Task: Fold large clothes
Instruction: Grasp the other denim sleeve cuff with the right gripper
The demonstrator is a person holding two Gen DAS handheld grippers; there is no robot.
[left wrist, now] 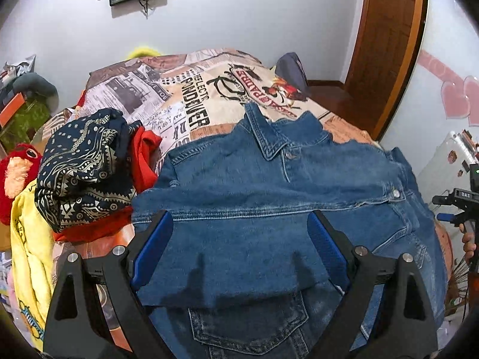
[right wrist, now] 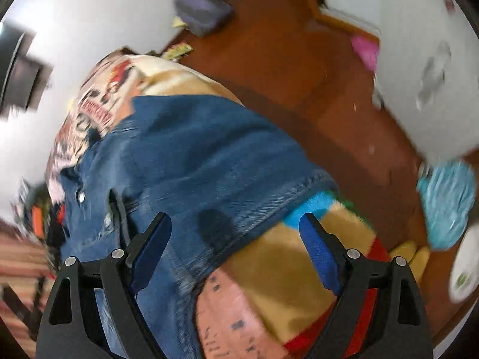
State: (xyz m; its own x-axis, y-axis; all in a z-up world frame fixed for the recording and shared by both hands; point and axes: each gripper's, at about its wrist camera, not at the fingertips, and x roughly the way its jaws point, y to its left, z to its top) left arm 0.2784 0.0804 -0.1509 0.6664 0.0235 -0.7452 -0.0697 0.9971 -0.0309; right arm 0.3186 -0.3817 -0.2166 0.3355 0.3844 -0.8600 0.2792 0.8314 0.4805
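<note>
I am looking down my left gripper (left wrist: pixel 241 236) and its two blue fingers (left wrist: pixel 152 248) are standing wide apart, holding nothing. The denim jacket (left wrist: pixel 269 185) is lying right under them, spread out on the bed, and one sleeve is folded across its front. Below that sleeve, closest to me, some darker jeans (left wrist: pixel 248 326) with a back pocket are peeking out from under the jacket. Past my fingers the jacket's collar (left wrist: pixel 269 140) is pointing to the far end of the bed. Beside the jacket, on its left, a dark blue patterned cloth (left wrist: pixel 83 167) is sitting on top of something red (left wrist: pixel 143 155), and a yellow cloth (left wrist: pixel 28 239) is hanging lower down by them. Behind the jacket the bed cover with newspaper pictures (left wrist: pixel 185 95) is showing, and after that the white wall (left wrist: pixel 239 15).

I am looking down my right gripper (right wrist: pixel 235 233) too, but the picture is blurry. Its fingers are also standing wide apart and gripping nothing. They are hanging over the jacket's edge (right wrist: pixel 263 206) and the colorful bed cover. Further off, beyond the jacket, the brown floor (right wrist: pixel 284 74) is showing
</note>
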